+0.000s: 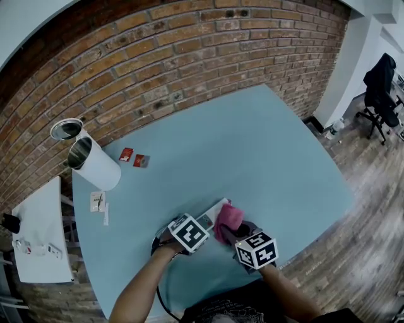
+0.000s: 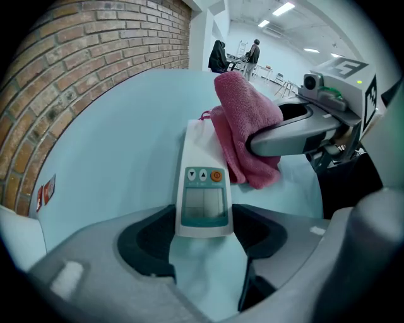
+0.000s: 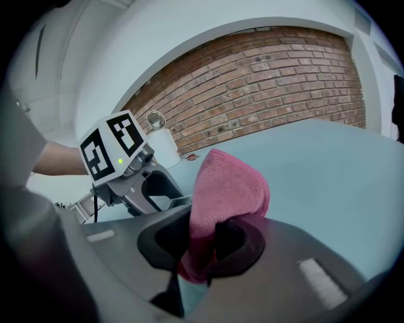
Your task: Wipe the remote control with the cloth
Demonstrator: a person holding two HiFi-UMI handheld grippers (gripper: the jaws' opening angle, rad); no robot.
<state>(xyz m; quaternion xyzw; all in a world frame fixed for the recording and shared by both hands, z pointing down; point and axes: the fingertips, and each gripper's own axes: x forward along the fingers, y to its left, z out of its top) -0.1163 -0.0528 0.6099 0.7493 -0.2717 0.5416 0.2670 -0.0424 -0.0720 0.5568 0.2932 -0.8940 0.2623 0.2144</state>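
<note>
I see soft, even light in all three views, and the ceiling lamps (image 2: pixel 284 9) glare far behind. Shadows on the desk (image 1: pixel 252 158) are weak. The edges bend strongly and turn dark, and the nearest parts look blurred.

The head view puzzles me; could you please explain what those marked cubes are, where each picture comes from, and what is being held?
No robot here: a person holds tongs in each hand; the marked cubes belong to them. The head view looks down from the person's head; the other two cameras ride on the tongs. The left tongs grip the near end of the white remote control, lying on the blue table. The right tongs clamp a pink cloth over the remote's far side. A white canister and red packets lie farther off.
</note>
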